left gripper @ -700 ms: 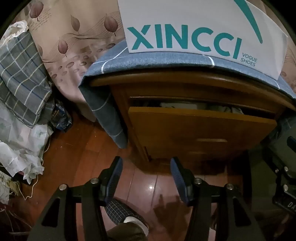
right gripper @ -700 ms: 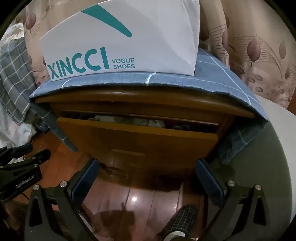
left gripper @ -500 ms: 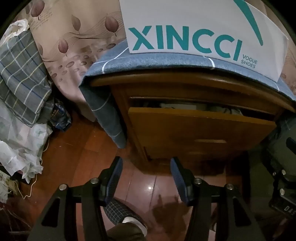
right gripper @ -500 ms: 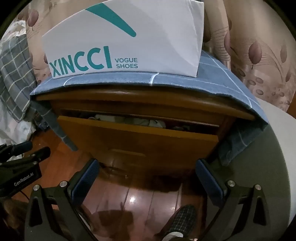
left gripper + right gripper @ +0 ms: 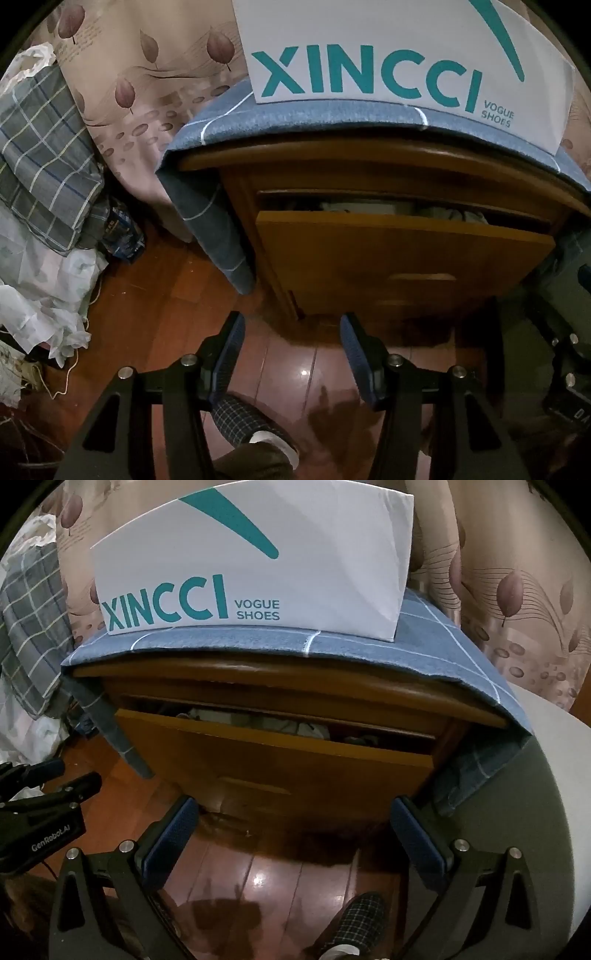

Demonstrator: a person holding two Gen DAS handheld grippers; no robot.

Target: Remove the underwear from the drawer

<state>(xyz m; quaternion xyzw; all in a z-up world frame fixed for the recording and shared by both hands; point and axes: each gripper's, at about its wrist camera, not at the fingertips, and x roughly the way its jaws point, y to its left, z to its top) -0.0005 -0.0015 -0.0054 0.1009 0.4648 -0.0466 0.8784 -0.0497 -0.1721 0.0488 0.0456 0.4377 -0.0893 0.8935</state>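
— So where's the underwear (image 5: 280, 722)?

— Inside the drawer (image 5: 273, 764), a pale crumpled heap just behind the front edge, strung along the drawer's width. Which way any piece points, I can't tell.

— And the drawer?

— Pulled partly out of the nightstand (image 5: 369, 158), below its front edge. A blue cloth (image 5: 258, 640) drapes the top, with a white box (image 5: 258, 561) on it.

— Tongs?

— Left tongs (image 5: 291, 354) stand narrow and empty, over the floor (image 5: 155, 306) by the nightstand's left corner. Right tongs (image 5: 291, 834) gape wide, empty, before the drawer front.
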